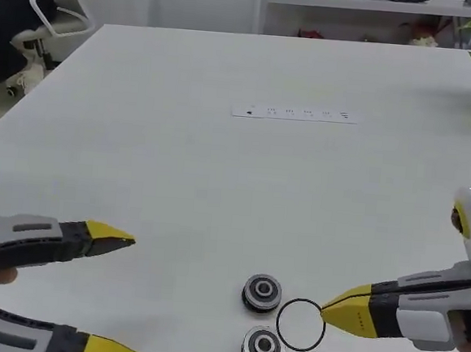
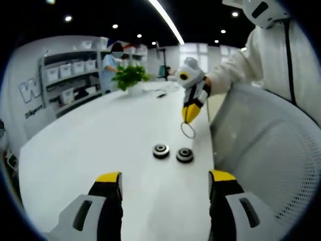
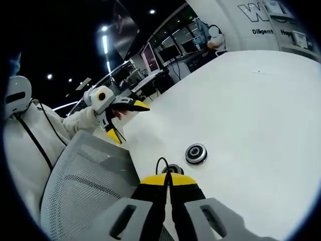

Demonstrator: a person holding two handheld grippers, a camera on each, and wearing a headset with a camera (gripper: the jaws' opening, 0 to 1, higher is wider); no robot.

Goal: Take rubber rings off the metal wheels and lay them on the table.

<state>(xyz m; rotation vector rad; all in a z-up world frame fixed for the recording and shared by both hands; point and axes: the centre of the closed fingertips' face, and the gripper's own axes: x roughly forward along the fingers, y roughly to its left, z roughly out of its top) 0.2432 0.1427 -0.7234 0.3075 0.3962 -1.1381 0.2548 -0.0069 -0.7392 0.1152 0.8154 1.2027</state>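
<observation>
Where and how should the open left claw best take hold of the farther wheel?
Grip the farther wheel across its outer rim, from above and from the left: it lies flat on the table, and the right claw, shut on a ring, hangs at its right.

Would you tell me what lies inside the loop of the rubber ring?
Only bare white table shows through the rubber ring, pinched by the right gripper, whose tips hide the clamped stretch. The nearer metal wheel sits just outside.
</observation>
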